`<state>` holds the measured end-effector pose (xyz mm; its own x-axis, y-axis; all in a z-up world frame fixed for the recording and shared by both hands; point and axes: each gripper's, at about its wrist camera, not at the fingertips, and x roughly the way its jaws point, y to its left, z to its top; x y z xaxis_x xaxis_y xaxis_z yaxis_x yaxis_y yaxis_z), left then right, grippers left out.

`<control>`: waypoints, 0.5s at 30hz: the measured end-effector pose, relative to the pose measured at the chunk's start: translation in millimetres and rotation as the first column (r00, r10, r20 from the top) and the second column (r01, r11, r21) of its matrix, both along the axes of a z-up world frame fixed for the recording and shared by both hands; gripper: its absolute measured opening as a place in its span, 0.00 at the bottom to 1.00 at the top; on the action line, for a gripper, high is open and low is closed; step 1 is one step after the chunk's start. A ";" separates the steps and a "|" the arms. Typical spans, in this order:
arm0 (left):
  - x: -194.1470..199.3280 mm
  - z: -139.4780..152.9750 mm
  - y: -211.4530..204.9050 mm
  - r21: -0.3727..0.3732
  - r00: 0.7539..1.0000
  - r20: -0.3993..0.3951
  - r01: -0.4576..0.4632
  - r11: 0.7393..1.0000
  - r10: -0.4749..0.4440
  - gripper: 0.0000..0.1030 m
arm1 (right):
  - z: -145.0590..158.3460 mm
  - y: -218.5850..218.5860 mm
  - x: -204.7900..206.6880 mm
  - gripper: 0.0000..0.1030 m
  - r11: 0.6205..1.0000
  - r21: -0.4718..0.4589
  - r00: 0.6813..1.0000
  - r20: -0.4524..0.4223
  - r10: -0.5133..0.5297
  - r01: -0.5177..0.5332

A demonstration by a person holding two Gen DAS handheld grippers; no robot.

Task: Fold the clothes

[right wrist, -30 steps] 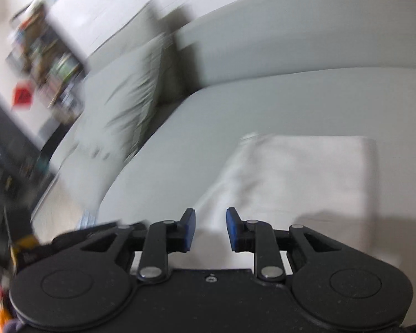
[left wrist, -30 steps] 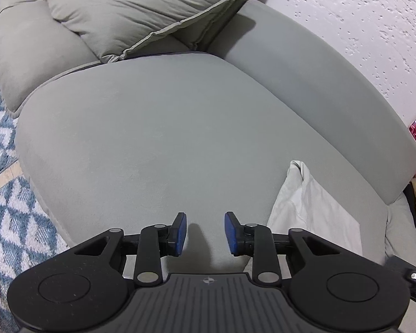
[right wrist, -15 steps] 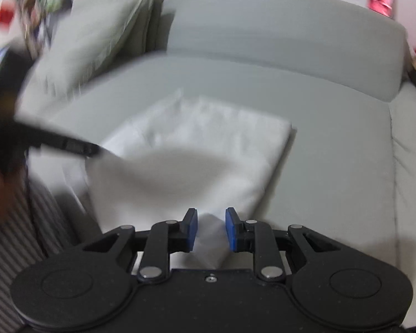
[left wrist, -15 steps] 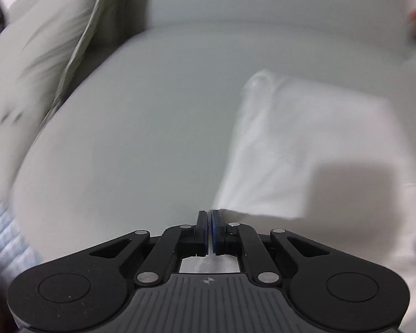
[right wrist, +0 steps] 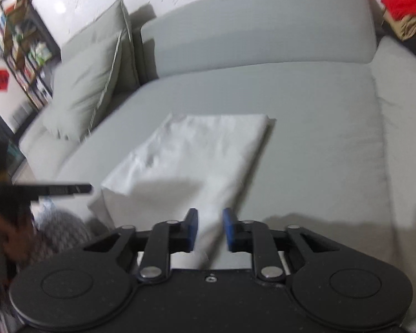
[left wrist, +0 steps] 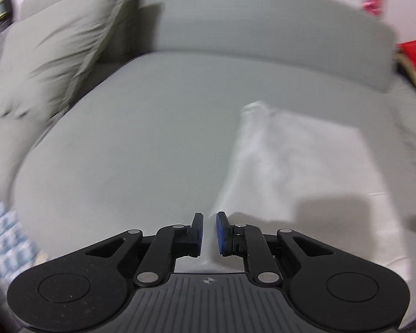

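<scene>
A folded white cloth (right wrist: 197, 152) lies flat on the grey sofa seat (right wrist: 305, 127). My right gripper (right wrist: 209, 230) hovers at the cloth's near edge. Its jaws are closing with a fold of the cloth between them, and a gap still shows beside the right pad. In the left wrist view the cloth (left wrist: 296, 161) lies to the right. My left gripper (left wrist: 210, 233) sits at its near left corner, jaws opening to a narrow gap, with the cloth's edge just below it. The left gripper (right wrist: 80, 188) also appears blurred at the left of the right wrist view.
Grey cushions (right wrist: 88, 83) lean at the sofa's left end, with the backrest (right wrist: 263, 27) behind. A stack of red and tan clothes (right wrist: 405, 8) sits at the far right. A shelf (right wrist: 22, 52) stands by the wall. A blue patterned rug (left wrist: 2, 238) lies below the seat's front.
The left gripper swung from bare seat to the cloth's left corner, shut there, and now shows a narrow gap. The right gripper came down to the cloth's near edge.
</scene>
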<state>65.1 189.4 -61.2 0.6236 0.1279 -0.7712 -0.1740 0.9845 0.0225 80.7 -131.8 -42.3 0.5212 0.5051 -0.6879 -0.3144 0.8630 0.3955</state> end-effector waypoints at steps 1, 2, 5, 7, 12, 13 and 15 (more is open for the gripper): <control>8.2 0.7 -10.5 0.000 0.999 0.019 0.040 0.999 -0.040 0.13 | -5.1 6.0 12.0 0.11 1.000 0.029 1.000 -0.012 -0.002 0.002; 21.8 -2.7 -15.4 -0.016 0.998 0.029 0.063 0.998 -0.063 0.13 | -10.1 12.0 23.9 0.11 0.998 0.059 1.000 -0.024 -0.003 0.004; 64.5 -14.0 -28.0 -0.071 0.990 0.060 0.128 0.989 -0.124 0.14 | -34.7 26.2 64.3 0.12 0.978 0.207 0.993 -0.117 0.009 0.015; 90.5 -32.4 -25.3 -0.103 0.996 0.025 0.088 0.991 -0.086 0.15 | -59.6 27.8 90.8 0.12 0.950 0.308 0.978 -0.210 0.006 0.060; 105.4 -49.2 15.7 -0.100 0.984 -0.009 -0.177 0.979 0.177 0.10 | -120.8 -21.3 129.1 0.01 0.793 0.488 0.904 -0.390 -0.175 0.365; 102.8 -45.5 18.1 -0.018 0.975 -0.005 -0.224 0.974 0.224 0.05 | -123.2 -37.6 129.2 0.02 0.748 0.499 0.883 -0.396 -0.251 0.437; 95.0 -34.4 21.4 0.037 0.974 0.041 -0.224 0.974 0.223 0.04 | -120.9 -62.8 128.9 0.03 0.696 0.480 0.840 -0.396 -0.372 0.534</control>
